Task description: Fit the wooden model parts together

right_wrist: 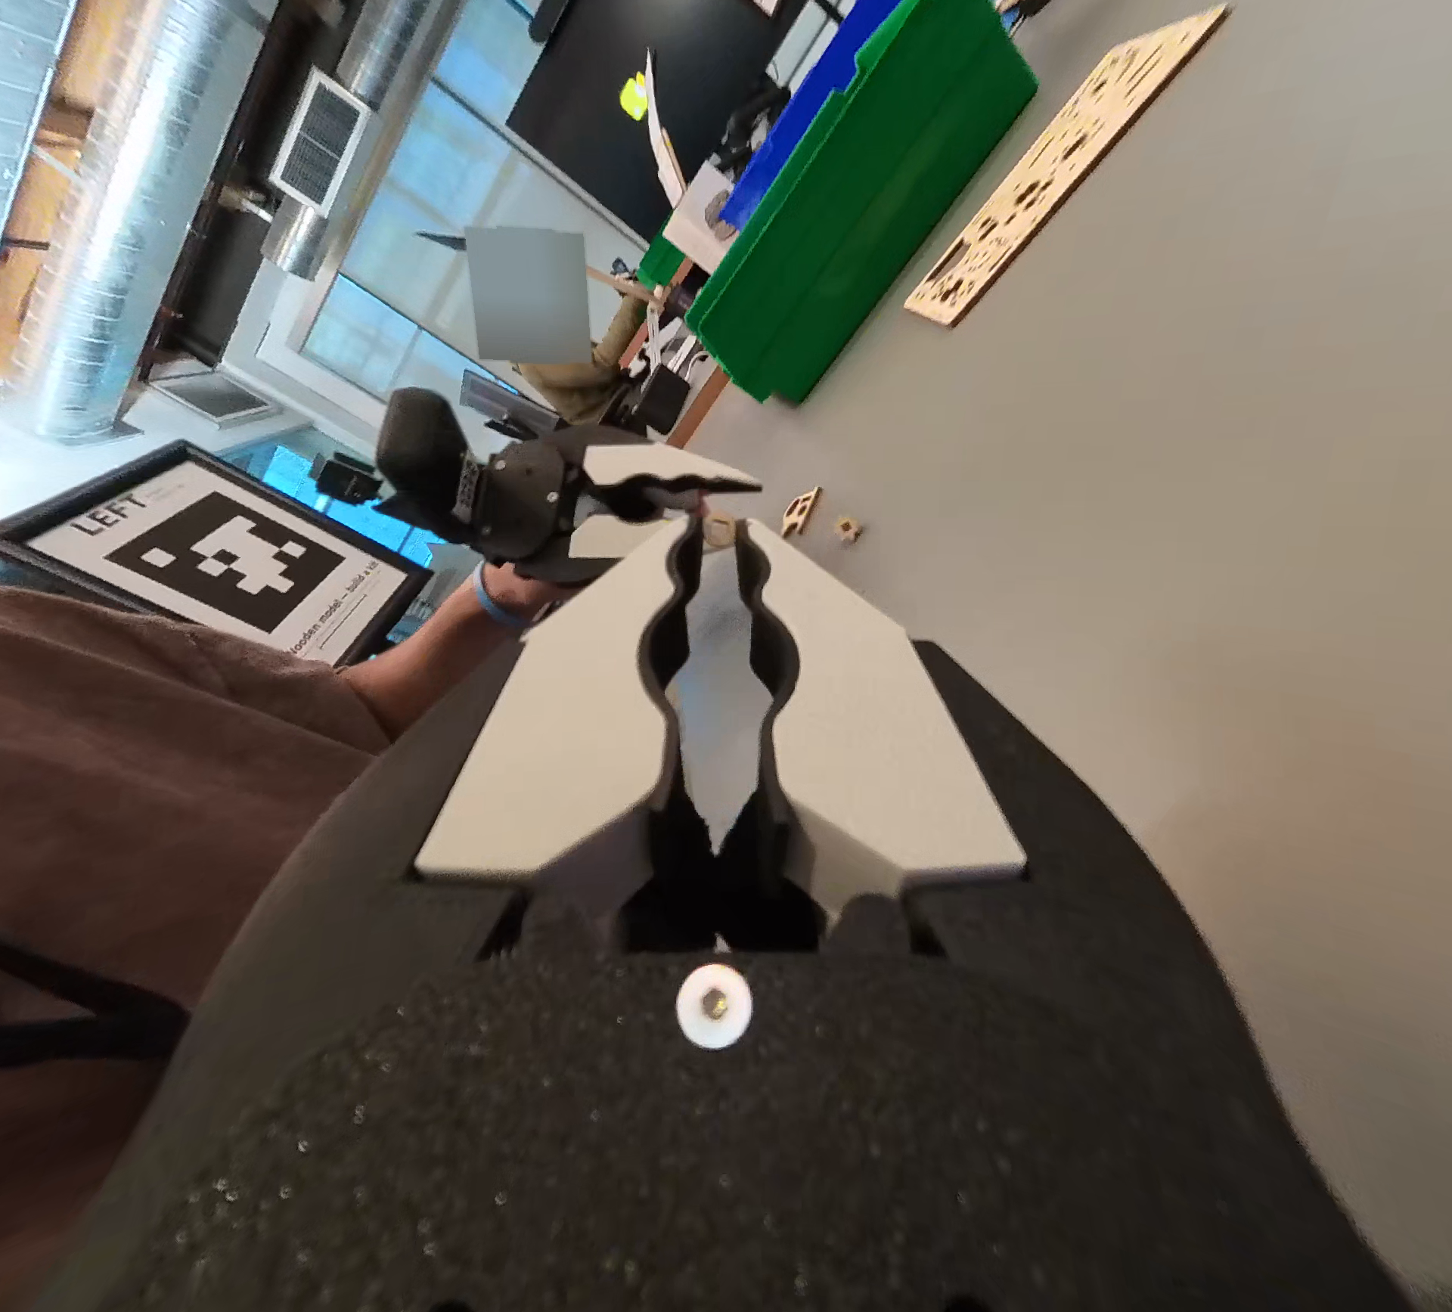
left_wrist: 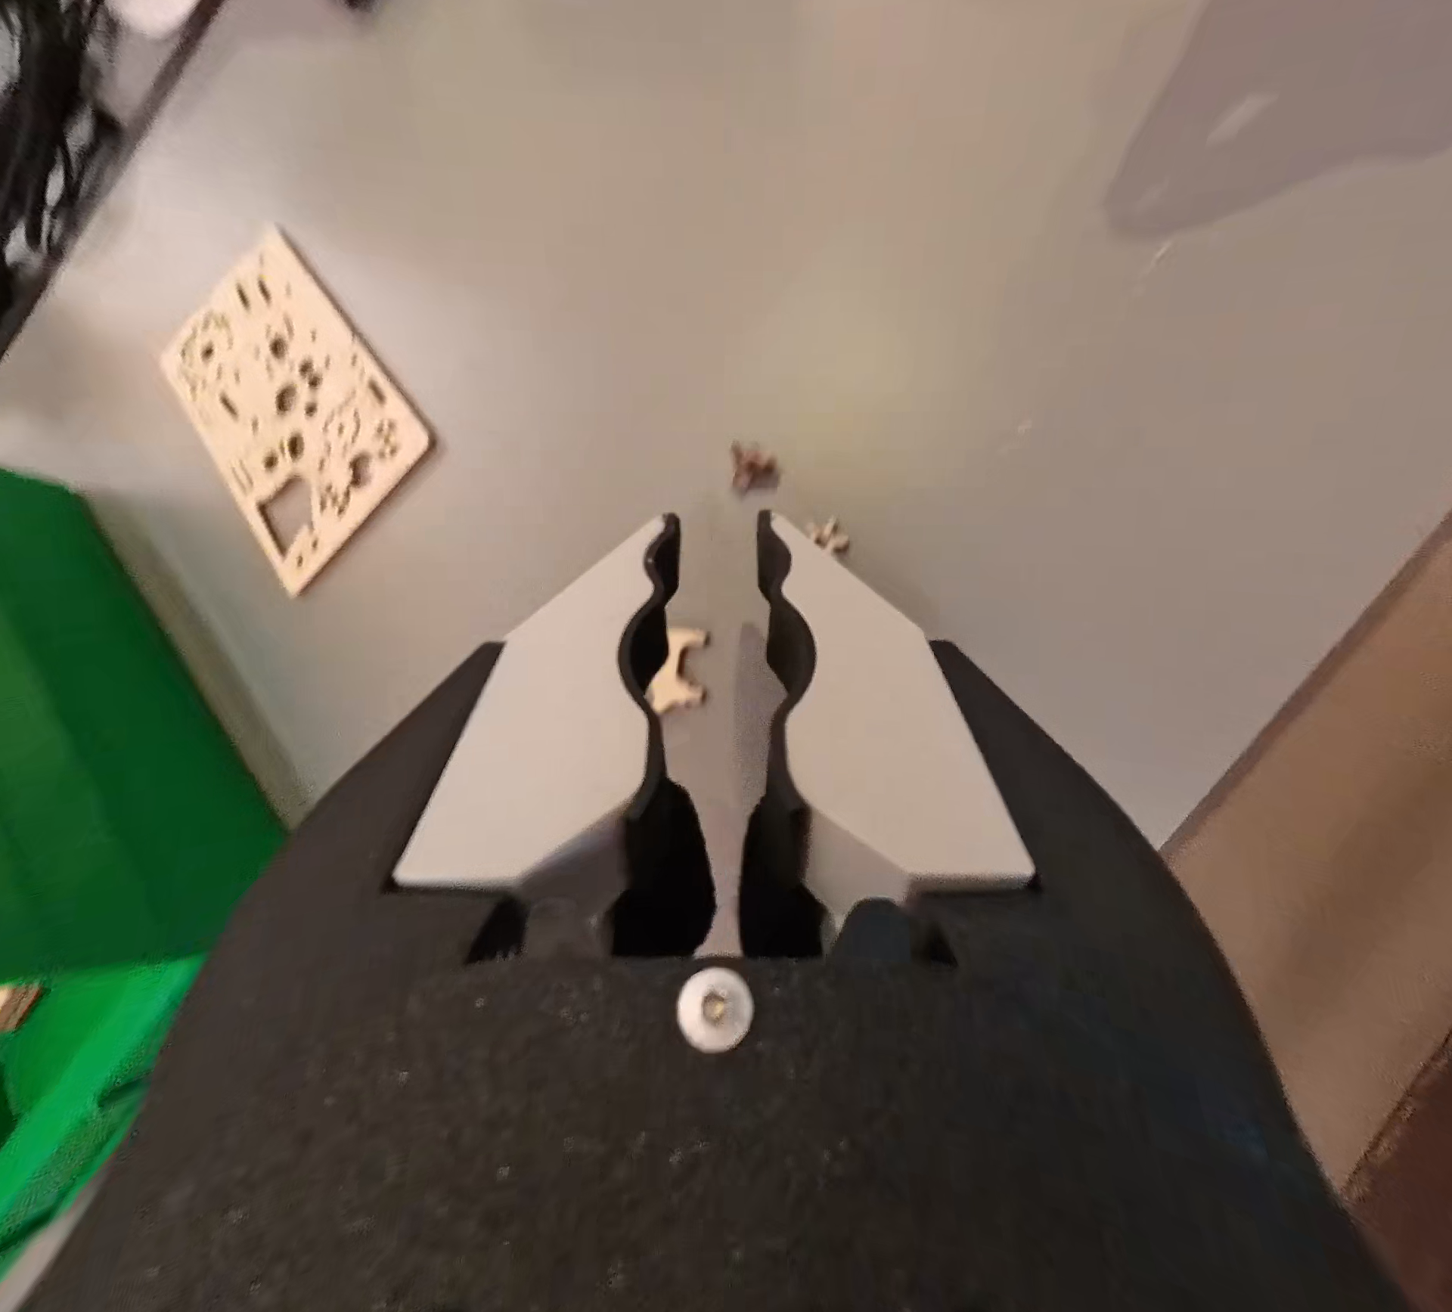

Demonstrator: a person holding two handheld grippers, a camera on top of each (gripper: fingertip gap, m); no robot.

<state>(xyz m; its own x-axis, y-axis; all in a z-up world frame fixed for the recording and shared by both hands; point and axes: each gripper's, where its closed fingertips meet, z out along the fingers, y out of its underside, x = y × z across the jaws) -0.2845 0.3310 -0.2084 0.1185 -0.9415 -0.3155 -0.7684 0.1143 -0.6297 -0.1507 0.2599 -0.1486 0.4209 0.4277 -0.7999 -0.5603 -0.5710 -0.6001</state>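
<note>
both hand-held grippers are between picks: the right hand-held gripper (right_wrist: 715,528) pinches a small round wooden piece (right_wrist: 716,533), while the left hand-held gripper (left_wrist: 713,528) hovers narrow and empty over the table (left_wrist: 903,269). next, i judge, the left needs a mating piece, perhaps the notched wooden piece (left_wrist: 680,671) below it.

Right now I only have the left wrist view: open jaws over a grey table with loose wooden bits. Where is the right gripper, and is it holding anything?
Observer: It is out of your frame. The right gripper pinches a small round wooden piece at its fingertips.
Operator: How does my left gripper sit relative to it?
Observer: In the right wrist view the left gripper points its tips right next to that piece. I cannot tell whether they touch.
Operator: Is anything hidden behind the green bin?
Observer: Yes, a blue bin stands directly behind the green bin.
</note>
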